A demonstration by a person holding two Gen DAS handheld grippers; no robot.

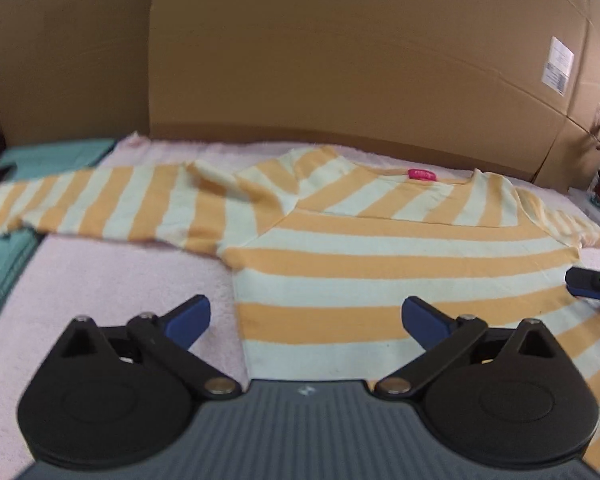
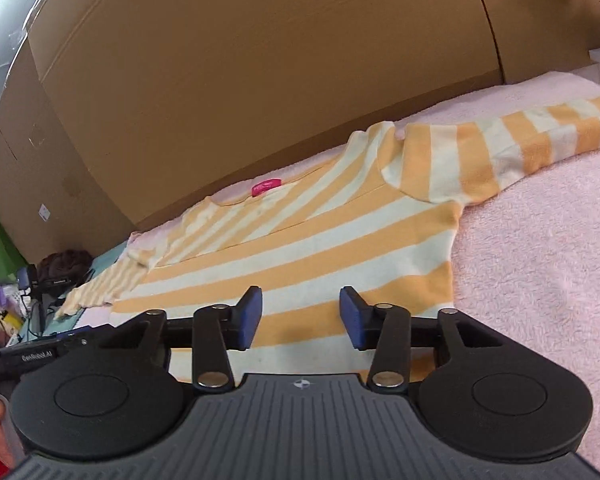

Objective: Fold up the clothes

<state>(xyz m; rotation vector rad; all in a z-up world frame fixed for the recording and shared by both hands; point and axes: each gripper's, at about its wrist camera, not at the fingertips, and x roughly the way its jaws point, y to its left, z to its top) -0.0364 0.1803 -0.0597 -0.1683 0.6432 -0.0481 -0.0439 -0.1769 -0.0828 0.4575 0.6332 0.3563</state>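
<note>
Sweater (image 1: 400, 264), striped orange and cream, lies spread flat on the pink towel (image 1: 112, 280), and both tongs hang over its lower part with nothing between their blue pads. In the left wrist view the left gripper (image 1: 306, 320) is spread wide, straddling the sweater's side edge, one pad over towel at 9 o'clock, the other over stripes at 3 o'clock. The right gripper (image 2: 301, 316) is parted less widely, above the hem. Further out, the pink neck label (image 2: 266, 187) sits at 12 o'clock, sleeves stretch sideways, and cardboard (image 2: 260, 80) rises behind.
</note>
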